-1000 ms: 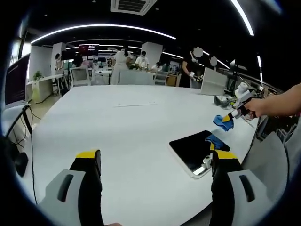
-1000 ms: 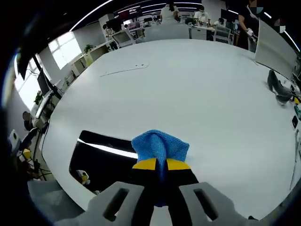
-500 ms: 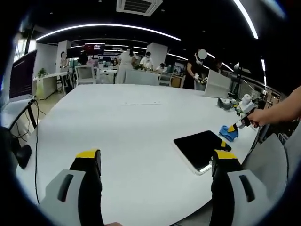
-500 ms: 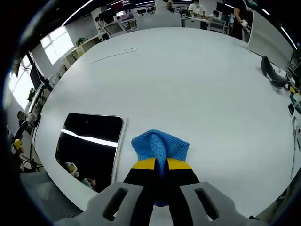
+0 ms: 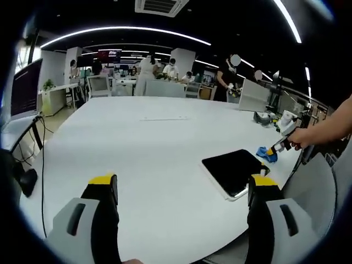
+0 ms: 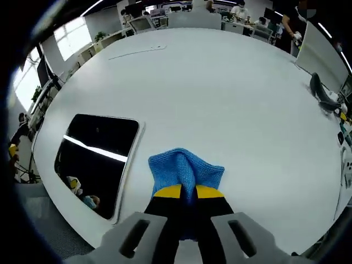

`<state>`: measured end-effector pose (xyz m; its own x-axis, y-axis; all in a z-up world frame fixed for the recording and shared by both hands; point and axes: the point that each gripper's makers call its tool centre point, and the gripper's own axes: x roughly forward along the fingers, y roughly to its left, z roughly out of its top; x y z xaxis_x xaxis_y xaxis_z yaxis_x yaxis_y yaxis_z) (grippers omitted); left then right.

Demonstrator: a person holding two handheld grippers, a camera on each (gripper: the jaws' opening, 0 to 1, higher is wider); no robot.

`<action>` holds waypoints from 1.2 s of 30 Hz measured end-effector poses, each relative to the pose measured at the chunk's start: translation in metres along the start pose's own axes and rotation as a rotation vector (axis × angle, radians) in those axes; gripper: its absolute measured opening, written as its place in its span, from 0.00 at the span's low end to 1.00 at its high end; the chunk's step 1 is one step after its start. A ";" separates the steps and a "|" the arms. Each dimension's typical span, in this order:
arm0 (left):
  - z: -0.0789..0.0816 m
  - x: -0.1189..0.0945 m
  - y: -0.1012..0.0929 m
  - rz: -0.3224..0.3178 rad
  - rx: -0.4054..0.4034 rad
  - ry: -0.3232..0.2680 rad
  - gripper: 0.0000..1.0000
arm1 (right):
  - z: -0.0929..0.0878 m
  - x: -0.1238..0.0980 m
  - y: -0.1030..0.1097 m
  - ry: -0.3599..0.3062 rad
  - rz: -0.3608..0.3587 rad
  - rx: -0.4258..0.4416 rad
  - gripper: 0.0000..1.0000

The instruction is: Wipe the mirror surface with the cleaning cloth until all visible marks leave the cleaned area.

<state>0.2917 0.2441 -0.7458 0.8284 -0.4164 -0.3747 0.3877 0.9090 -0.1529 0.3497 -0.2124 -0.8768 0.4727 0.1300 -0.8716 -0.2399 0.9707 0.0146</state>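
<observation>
Your right gripper (image 6: 183, 193) has its jaws clamped on the blue cleaning cloth (image 6: 186, 168), just beside the dark mirror (image 6: 96, 157) lying flat on the white bench (image 6: 231, 99). Your left gripper (image 5: 181, 190) hovers, jaws wide apart.

Right gripper (image 6: 187, 192): my jaws cover the cloth's (image 6: 186, 168) near end. On the mirror (image 6: 96, 159), marks are too small to tell. Far items at the table (image 6: 231, 93) edge are blurred.
</observation>
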 end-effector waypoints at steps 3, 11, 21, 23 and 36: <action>0.000 0.001 -0.003 -0.005 0.003 0.006 0.98 | 0.002 0.001 -0.002 0.006 0.001 0.047 0.01; 0.001 0.004 -0.010 -0.022 0.011 0.009 0.98 | 0.002 0.000 -0.001 0.035 -0.008 0.106 0.00; 0.001 0.001 -0.008 -0.011 0.008 0.007 0.98 | 0.000 0.002 0.001 0.109 -0.017 0.045 0.00; 0.002 0.001 -0.008 -0.007 0.004 0.005 0.98 | 0.000 0.002 0.000 0.121 0.003 0.032 0.00; 0.004 0.013 -0.019 -0.026 0.008 0.014 0.98 | 0.000 0.004 0.002 0.048 -0.020 -0.062 0.03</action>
<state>0.2969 0.2217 -0.7446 0.8124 -0.4391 -0.3838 0.4120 0.8979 -0.1552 0.3514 -0.2099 -0.8799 0.4369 0.0994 -0.8940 -0.2835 0.9584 -0.0320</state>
